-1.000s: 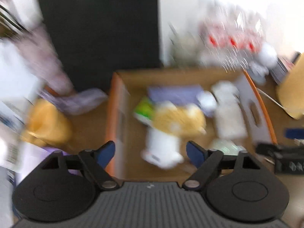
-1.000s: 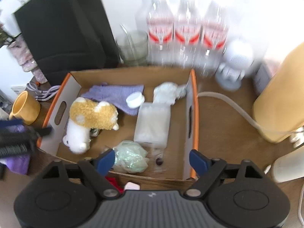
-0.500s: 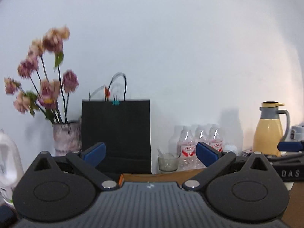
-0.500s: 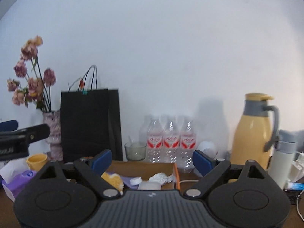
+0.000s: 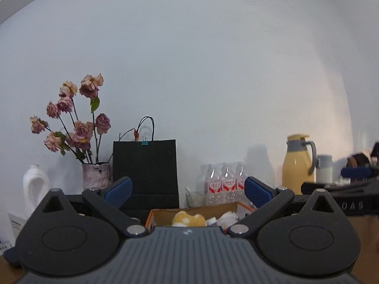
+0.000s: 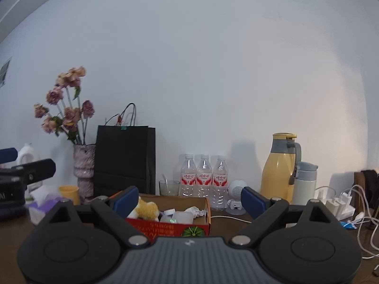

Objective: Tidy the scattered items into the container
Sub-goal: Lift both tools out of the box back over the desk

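A cardboard box [image 6: 208,213] with an orange rim and a red front stands on the wooden table ahead. It holds a yellow-and-white plush toy [image 6: 146,209], a crumpled white tissue [image 6: 196,210] and other small items. In the left wrist view the box [image 5: 149,215] and the plush toy [image 5: 188,219] peek over the gripper body. My left gripper [image 5: 187,189] is open and level, with nothing between its blue pads. My right gripper [image 6: 189,198] is open and empty too, short of the box. Each gripper shows at the edge of the other's view.
Along the wall stand a vase of dried roses [image 6: 83,165], a black paper bag [image 6: 124,161], a glass [image 6: 169,188], three water bottles [image 6: 204,177], a yellow jug [image 6: 279,165] and a grey-white flask [image 6: 305,184]. A yellow cup [image 6: 69,193] and tissues sit left, cables [image 6: 350,203] right.
Both views swung up from looking down into the box to looking level at the wall, and both grippers drew back from the box. The jaws stand a little wider.
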Available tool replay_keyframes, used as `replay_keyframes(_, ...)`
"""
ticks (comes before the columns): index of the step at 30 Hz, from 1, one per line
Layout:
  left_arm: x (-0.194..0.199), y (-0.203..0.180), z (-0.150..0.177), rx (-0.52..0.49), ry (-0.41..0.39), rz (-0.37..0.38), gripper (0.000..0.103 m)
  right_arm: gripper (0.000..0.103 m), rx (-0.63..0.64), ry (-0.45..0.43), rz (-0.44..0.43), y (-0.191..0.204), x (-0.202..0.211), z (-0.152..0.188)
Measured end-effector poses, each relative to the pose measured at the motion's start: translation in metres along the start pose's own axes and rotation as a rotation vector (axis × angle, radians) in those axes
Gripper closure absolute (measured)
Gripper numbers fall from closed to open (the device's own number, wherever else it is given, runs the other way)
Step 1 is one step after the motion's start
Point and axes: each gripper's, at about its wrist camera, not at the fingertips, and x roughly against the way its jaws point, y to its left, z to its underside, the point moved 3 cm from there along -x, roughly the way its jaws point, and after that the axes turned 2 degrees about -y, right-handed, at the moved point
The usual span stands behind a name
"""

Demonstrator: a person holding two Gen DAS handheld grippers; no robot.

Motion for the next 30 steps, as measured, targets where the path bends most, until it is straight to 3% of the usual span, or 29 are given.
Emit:
replay_keyframes(4,0.043,-0.007,0.019,-0.021,0.005,-0.005,0.000,0.010,0.002,-0.017,0.014,0.002,0.046,0.014)
replay_keyframes(9,0.085,-0.002,0.046,0.071,0.095,-0.035,0.000,0.009,0.020,-0.011,0.033,0.005,0.097,0.035)
replay_keyframes(14,0.086,-0.005,0.056,0.037,0.117,-0.020,0.000,0.008,0.009,0.061,0.000,0.015,0.104,0.056)
replay_keyframes(19,0.021,0.002,0.068,0.079,0.264,0.083,0.000,0.008,0.027,0.188,-0.021,0.017,0.043,0.069)
replay_keyframes(23,-0.060,0.006,0.076,0.083,0.368,0.171,0.001,0.011,0.009,0.355,-0.138,0.017,-0.039,0.089)
replay_keyframes(27,-0.140,0.005,0.092,0.068,0.446,0.204,0.012,0.016,0.028,0.422,-0.201,0.026,-0.114,0.110)
replay_keyframes(30,-0.183,0.008,0.112,0.063,0.498,0.204,0.019,0.030,0.023,0.481,-0.223,0.029,-0.159,0.124)
